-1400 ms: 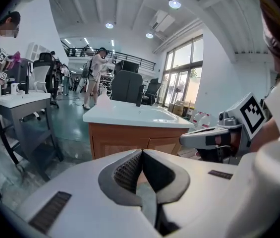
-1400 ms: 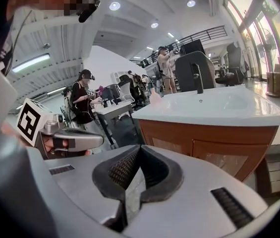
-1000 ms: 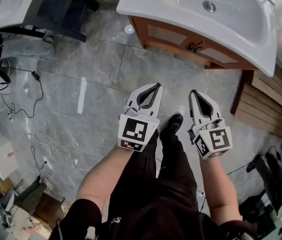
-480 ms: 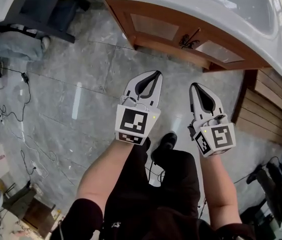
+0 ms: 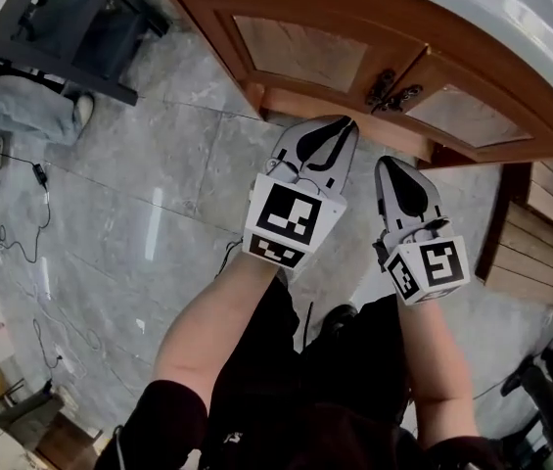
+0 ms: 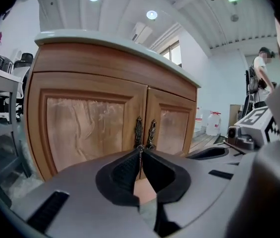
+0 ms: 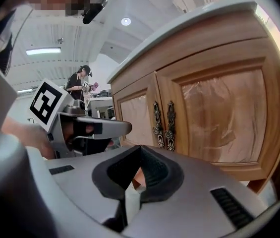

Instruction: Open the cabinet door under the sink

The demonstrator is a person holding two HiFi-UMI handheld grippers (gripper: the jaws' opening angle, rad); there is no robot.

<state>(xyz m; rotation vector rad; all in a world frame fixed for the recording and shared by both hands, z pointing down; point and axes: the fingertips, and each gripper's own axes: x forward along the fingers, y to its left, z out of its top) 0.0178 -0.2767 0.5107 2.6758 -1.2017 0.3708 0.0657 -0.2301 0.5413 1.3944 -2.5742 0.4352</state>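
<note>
Under the white sink [image 5: 535, 23] stands a wooden cabinet with two panelled doors, the left door [image 5: 300, 52] and the right door [image 5: 467, 116]. A pair of dark ornate handles [image 5: 391, 91] hangs where the doors meet; both doors are closed. My left gripper [image 5: 347, 122] is shut and empty, its tips just short of the cabinet front, below and left of the handles. In the left gripper view its tip [image 6: 140, 148] lines up under the handles [image 6: 144, 132]. My right gripper [image 5: 386, 162] is shut and empty, a little farther back; its view shows the handles [image 7: 163, 125] ahead.
Grey tiled floor [image 5: 159, 194] lies before the cabinet. A dark stand [image 5: 70, 18] is at the upper left, cables [image 5: 22, 174] trail at the left, and wooden planks [image 5: 550, 233] lie at the right. The person's shoe [image 5: 340, 316] is below the grippers. Another person [image 6: 261, 68] stands far off.
Both grippers have sunk and come closer to the cabinet front, the left one ahead. The head view has dropped, so the doors replace the sink basin at the top. Jaws stayed shut.
</note>
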